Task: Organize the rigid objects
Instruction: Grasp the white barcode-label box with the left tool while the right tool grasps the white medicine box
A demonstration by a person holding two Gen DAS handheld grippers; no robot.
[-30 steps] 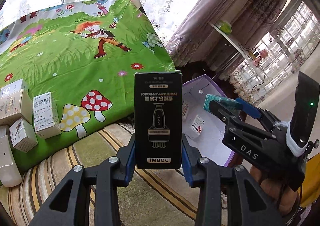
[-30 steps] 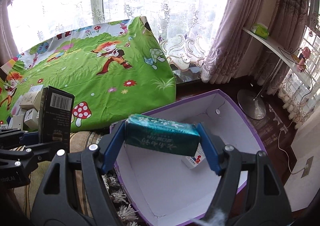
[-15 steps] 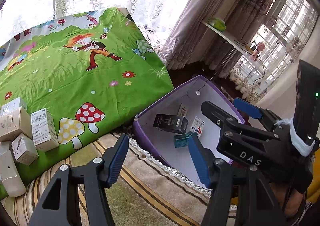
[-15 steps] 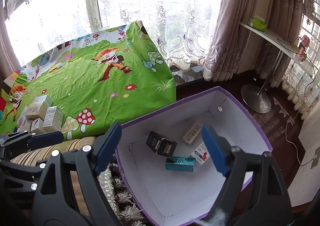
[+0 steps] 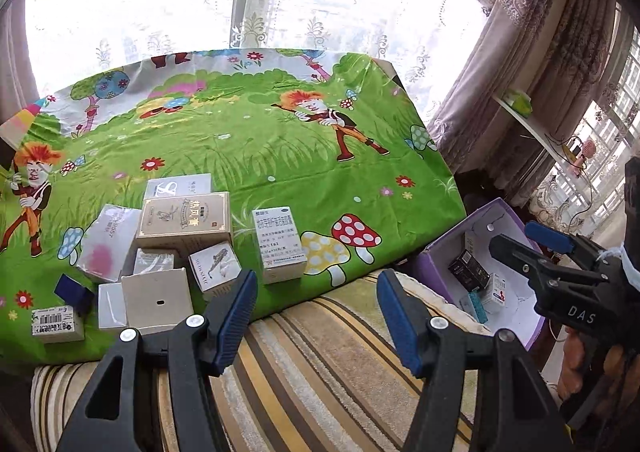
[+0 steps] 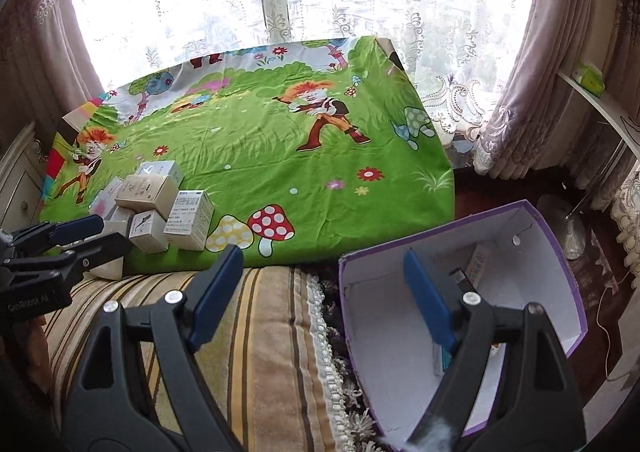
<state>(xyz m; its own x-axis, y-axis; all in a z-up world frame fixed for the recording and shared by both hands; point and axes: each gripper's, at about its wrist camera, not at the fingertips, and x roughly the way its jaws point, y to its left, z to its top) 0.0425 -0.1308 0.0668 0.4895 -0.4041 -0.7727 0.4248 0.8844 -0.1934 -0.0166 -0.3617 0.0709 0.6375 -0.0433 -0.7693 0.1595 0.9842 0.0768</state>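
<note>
Blue fingers (image 5: 236, 316) of the left gripper (image 5: 316, 316) are spread wide and hold nothing, near the small boxes (image 5: 184, 220) on the green sheet (image 5: 280, 156), and from the other side the right gripper (image 6: 324, 292) is spread wide too, beside the purple box (image 6: 560, 252) with a few small boxes inside.

teal box (image 6: 439, 359) mostly behind right claw's finger, box labels too small to read

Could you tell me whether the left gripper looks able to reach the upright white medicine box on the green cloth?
Probably yes: the left gripper is open and empty, and the white medicine box stands just ahead at the pile's near edge, unobstructed.
</note>
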